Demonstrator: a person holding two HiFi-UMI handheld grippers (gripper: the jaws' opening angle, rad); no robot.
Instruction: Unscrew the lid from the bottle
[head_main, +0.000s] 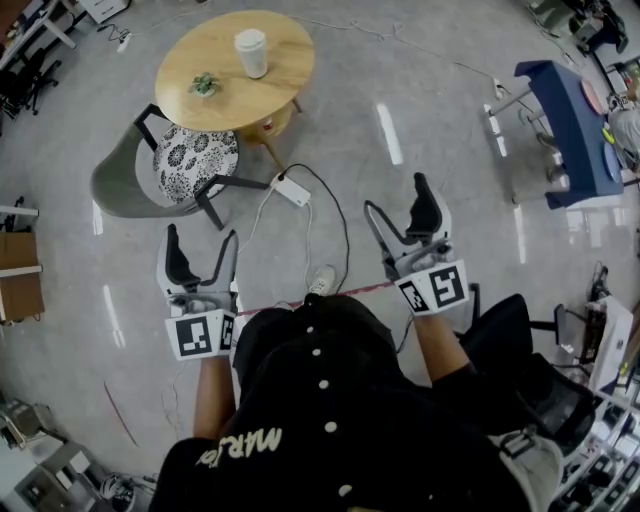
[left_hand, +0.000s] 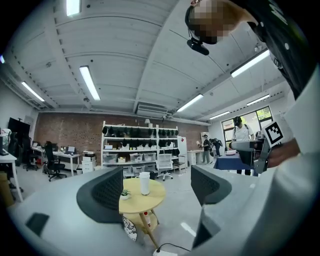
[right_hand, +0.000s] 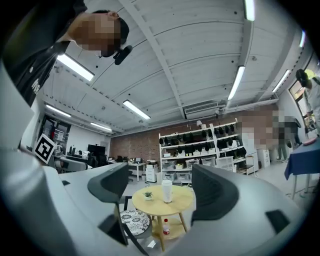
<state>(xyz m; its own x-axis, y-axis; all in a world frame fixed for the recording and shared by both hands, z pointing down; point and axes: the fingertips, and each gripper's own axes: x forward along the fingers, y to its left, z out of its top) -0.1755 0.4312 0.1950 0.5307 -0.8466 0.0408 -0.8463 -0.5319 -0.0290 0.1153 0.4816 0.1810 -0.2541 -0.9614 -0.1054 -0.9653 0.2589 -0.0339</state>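
Your head view shows both grippers held out over the floor, well apart from the round table (head_main: 290, 55) where the white bottle (head_main: 251, 52) stands upright near the far edge, beside a small plant (head_main: 205, 84). The left gripper (head_main: 202, 238) has its jaws spread wide with nothing in them. The right gripper (head_main: 396, 198) is likewise released and empty.

Only that view shows what lies on the floor between you and the table: a chair (head_main: 120, 185) with a patterned cushion (head_main: 195, 160) tucked against the near rim, ahead of your left gripper, and a white power strip (head_main: 292, 189) with a black cable (head_main: 335, 215) looping back towards your feet. A blue table (head_main: 570, 125) stands off to your right.

Each gripper view frames the bottle (left_hand: 145, 183) (right_hand: 166, 191) far off in the gap between its open jaws, touching neither. At this distance you cannot tell the lid from the body. These views add what the head view hides: a lower shelf (right_hand: 167, 234) under the tabletop, holding a small red-capped bottle (right_hand: 165, 226), and, behind the table, a brick wall (left_hand: 60, 132) and stocked shelving (left_hand: 140, 150). The left gripper view also catches a person (left_hand: 243, 134) standing beyond the blue table.
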